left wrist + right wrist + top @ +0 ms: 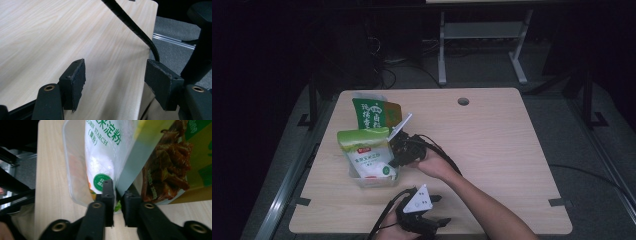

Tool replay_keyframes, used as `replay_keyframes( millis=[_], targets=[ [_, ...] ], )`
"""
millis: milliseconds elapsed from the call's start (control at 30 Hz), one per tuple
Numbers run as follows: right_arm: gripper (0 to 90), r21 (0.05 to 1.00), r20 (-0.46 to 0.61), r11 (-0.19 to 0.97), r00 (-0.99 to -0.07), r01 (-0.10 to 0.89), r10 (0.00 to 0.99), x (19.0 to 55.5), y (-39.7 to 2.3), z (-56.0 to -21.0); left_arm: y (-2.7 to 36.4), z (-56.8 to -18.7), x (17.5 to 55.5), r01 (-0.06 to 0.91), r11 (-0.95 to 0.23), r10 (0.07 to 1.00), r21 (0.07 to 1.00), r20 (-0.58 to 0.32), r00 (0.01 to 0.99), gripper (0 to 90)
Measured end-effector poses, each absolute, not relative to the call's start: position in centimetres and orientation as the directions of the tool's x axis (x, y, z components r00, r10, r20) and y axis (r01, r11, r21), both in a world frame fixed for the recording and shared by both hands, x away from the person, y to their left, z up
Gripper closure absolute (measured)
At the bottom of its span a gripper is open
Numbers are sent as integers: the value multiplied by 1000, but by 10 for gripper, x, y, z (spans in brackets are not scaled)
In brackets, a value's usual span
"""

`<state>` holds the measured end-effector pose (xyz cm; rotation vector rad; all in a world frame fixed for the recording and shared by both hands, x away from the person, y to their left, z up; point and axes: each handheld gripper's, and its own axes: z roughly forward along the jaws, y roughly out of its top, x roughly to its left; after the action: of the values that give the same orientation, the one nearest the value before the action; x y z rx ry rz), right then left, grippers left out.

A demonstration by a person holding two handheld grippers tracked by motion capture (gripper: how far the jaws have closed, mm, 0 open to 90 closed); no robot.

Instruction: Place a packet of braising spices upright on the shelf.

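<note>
Fingers of right gripper (118,202) nearly closed at edge of corn starch bag (105,150), which stands in clear tub (372,179) on desk (492,140), w/ green snack pouch (373,114) just behind. Can't tell if pads actually press. Left gripper (115,85) open, empty, near desk's front edge. Step looks like seating the bag; next prob. release, back off.
</note>
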<state>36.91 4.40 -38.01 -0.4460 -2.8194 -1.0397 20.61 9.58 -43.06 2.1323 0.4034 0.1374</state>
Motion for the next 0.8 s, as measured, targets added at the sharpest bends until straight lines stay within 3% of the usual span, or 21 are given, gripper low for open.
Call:
replay_keyframes(
  millis=[100, 367, 800],
  targets=[
    [675, 632, 191, 710, -951, 309, 244, 370, 40, -375, 98, -430, 208, 245, -506, 350, 827, -63, 935, 324],
    [559, 665, 187, 677, -948, 316, 259, 375, 22, -361, 102, -430, 213, 270, -490, 376, 829, -78, 923, 322],
    [471, 681, 198, 633, -925, 368, 326, 378, -27, -356, 106, -428, 220, 269, -485, 399, 832, -63, 915, 313]
  ],
)
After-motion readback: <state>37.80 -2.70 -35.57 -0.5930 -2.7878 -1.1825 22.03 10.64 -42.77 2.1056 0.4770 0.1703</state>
